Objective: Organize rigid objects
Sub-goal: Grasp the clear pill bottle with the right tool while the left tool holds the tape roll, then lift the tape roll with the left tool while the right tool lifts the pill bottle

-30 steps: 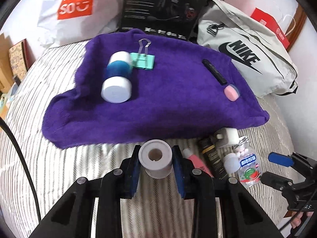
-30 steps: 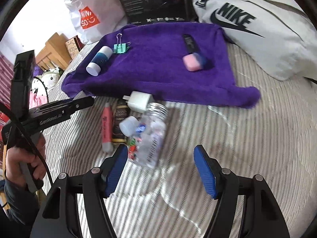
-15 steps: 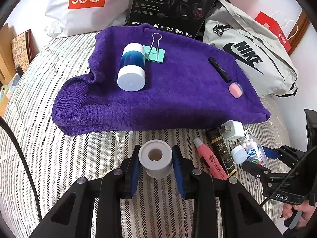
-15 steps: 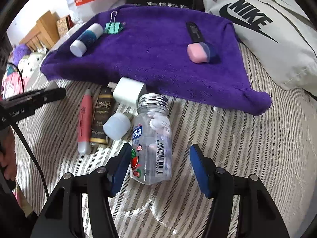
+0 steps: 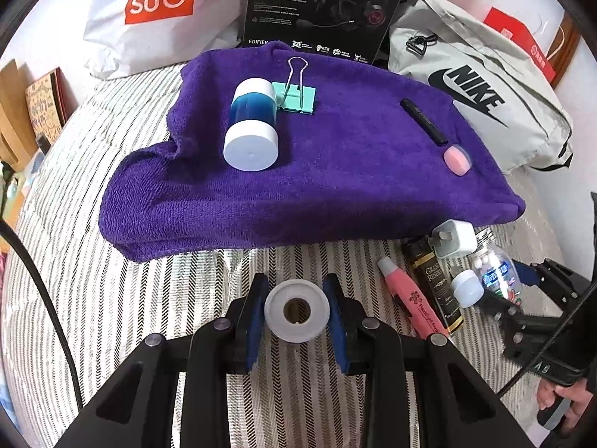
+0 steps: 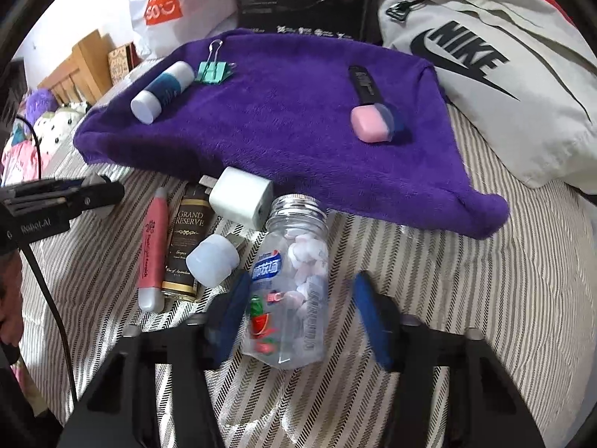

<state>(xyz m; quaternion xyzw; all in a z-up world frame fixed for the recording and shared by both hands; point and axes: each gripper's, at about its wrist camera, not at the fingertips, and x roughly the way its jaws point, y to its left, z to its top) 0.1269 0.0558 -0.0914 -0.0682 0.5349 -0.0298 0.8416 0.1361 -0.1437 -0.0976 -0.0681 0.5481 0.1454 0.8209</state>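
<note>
Two labels legible: MINISO bag [image 6: 156,3], NIKE bag [image 6: 485,63] (bottle [image 6: 186,246] reads GRAND RESERVE).

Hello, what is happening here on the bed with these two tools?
A person is sorting small items onto a purple towel on a striped bed. The left tool is shut on a white roll, held in front of the towel. The right tool is open around a clear candy bottle lying among a pink tube, a dark bottle and a white charger. A blue bottle, a green clip and a pink eraser lie on the towel.
</note>
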